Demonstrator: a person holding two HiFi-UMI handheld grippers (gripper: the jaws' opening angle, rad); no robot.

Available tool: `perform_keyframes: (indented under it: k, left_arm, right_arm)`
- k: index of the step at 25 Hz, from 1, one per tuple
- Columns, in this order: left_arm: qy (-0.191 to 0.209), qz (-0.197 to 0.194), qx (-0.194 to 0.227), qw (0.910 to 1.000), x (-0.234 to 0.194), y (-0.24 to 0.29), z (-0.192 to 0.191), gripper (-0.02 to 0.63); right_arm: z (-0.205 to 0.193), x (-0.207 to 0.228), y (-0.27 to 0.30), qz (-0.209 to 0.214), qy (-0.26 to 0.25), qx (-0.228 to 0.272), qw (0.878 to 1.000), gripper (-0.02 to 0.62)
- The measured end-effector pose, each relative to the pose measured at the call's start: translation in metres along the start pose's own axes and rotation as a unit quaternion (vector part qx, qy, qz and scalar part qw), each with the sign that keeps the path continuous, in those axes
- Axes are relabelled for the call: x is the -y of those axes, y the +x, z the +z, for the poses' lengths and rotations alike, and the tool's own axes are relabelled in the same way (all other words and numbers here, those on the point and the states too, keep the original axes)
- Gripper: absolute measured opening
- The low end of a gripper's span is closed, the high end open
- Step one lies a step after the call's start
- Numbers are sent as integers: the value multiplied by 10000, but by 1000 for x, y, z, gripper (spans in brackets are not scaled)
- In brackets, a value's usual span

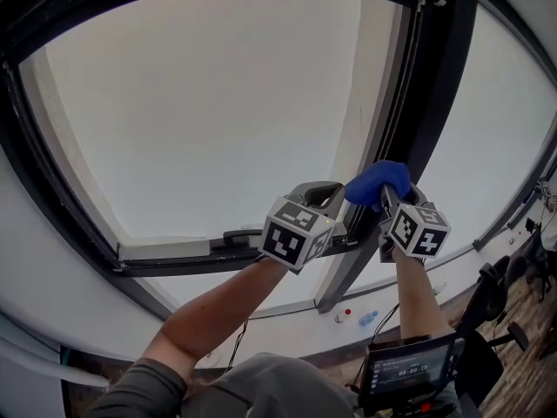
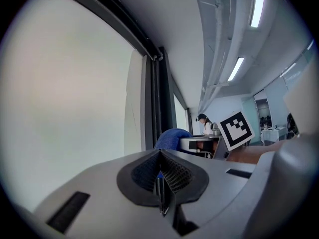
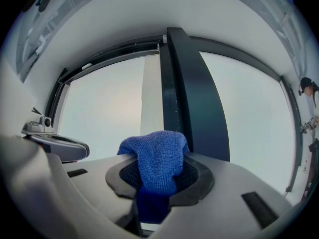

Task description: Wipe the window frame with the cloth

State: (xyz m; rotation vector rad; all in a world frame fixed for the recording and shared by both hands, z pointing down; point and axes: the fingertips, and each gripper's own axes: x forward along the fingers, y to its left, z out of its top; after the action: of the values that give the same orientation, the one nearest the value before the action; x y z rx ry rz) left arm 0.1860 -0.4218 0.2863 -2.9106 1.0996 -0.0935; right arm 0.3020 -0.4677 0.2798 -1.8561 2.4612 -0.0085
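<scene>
Left gripper shut and empty, right gripper pinched the blue knitted cloth.
Cloth bunched up over the right jaws, and the dark upright window frame rose lengthwise just ahead of it. Right gripper was nearer; I couldn't tell if cloth and frame touched.

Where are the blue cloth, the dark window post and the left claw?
blue knitted cloth (image 3: 157, 156): right gripper view, its bunched top.
dark upright window frame post (image 3: 192, 98): right gripper view, its broad face.
left claw (image 2: 160, 164): left gripper view, between its closed tips.
</scene>
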Motion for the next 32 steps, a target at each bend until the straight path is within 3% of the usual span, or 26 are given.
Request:
perform_keyframes:
  k: [14,32]
  left_arm:
    - [437,-67,479,9979,7,17,82,9]
    - [625,-203,1068,9921,-6,27,179,9]
  right_arm:
    - [86,-6,2,54,-147,457,9988,123]
    - [209,-4,12,-9,-366,1328,9905,123]
